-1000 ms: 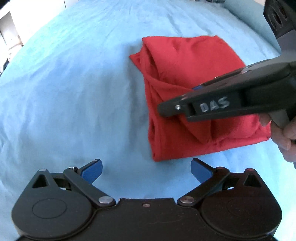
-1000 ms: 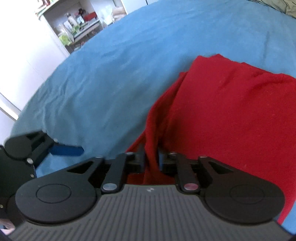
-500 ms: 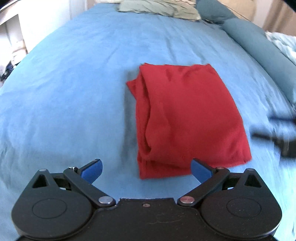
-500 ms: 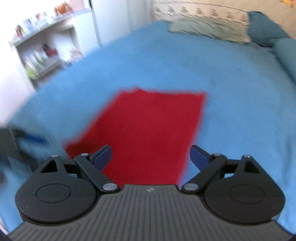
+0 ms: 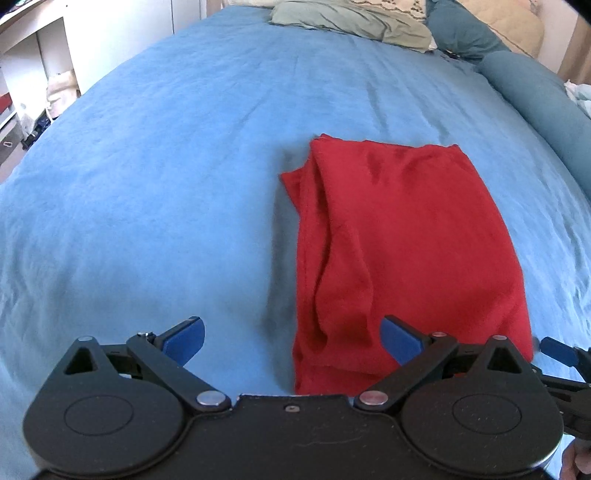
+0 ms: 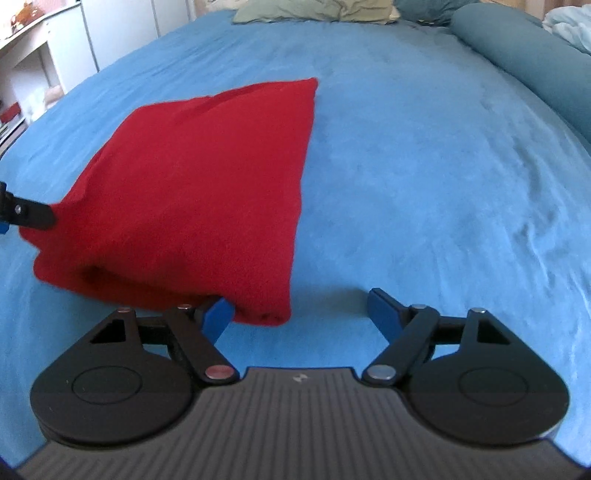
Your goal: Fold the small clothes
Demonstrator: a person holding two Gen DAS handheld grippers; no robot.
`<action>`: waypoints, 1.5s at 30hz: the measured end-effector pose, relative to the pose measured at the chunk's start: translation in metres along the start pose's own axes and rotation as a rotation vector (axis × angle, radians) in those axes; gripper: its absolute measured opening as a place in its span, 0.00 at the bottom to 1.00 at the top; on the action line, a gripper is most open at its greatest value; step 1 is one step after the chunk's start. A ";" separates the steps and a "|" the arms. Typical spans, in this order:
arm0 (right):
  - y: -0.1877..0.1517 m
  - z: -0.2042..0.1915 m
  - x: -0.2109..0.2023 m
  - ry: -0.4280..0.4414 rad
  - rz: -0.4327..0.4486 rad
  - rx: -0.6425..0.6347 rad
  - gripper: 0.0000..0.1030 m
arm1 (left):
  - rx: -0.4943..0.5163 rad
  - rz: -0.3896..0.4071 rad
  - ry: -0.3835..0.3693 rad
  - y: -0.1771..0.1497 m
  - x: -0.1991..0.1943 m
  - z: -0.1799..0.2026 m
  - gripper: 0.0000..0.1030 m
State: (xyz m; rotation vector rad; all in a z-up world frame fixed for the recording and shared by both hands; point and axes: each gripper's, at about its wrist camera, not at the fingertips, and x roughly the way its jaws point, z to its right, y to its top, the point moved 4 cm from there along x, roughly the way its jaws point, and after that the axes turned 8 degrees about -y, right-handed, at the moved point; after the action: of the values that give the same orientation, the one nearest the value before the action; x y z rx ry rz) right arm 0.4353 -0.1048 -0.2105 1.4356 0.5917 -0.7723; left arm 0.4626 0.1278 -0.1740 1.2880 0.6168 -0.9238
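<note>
Your left gripper (image 5: 291, 338) is held low and level over the blue bedspread (image 5: 166, 184), aimed along the bed toward the pillows (image 5: 351, 22) at the far end. Its blue fingertips (image 5: 184, 338) are spread wide and grip nothing. The folded red garment (image 5: 402, 251) lies flat on the bedspread, ahead and to the right of this gripper's centre line; the near edge of the fabric sits between the two fingers, closer to the right-hand one, with loose folds bunched along the garment's left side. Whether the right-hand fingertip touches the cloth cannot be determined from this view. Your right gripper (image 6: 299, 310) is likewise held low and pointed up the bed, jaws spread apart and empty. In the right wrist view the red garment (image 6: 207, 184) lies ahead and to the left, and its near right corner rests just beside or against the left blue pad (image 6: 218, 317); contact cannot be confirmed. The right pad (image 6: 380, 306) is over bare bedspread (image 6: 424, 166). The tip of your right gripper (image 5: 559, 350) shows at the right edge of the left wrist view, beside the garment's near right corner. A teal bolster (image 6: 524, 48) lies along the right side of the bed.
</note>
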 end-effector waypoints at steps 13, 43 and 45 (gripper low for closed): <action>-0.002 -0.004 0.006 -0.043 0.038 -0.057 0.78 | 0.013 -0.012 0.026 -0.001 0.010 -0.001 0.99; 0.119 0.059 -0.055 0.233 -0.021 0.040 1.00 | 0.080 0.175 -0.055 0.087 -0.085 0.014 1.00; 0.137 0.058 -0.037 0.241 -0.038 0.047 1.00 | 0.043 0.113 -0.094 0.099 -0.058 0.008 1.00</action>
State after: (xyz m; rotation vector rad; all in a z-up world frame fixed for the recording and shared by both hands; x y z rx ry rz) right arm 0.5113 -0.1619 -0.0905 1.5773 0.7913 -0.6501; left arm 0.5155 0.1356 -0.0726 1.2970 0.4484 -0.9026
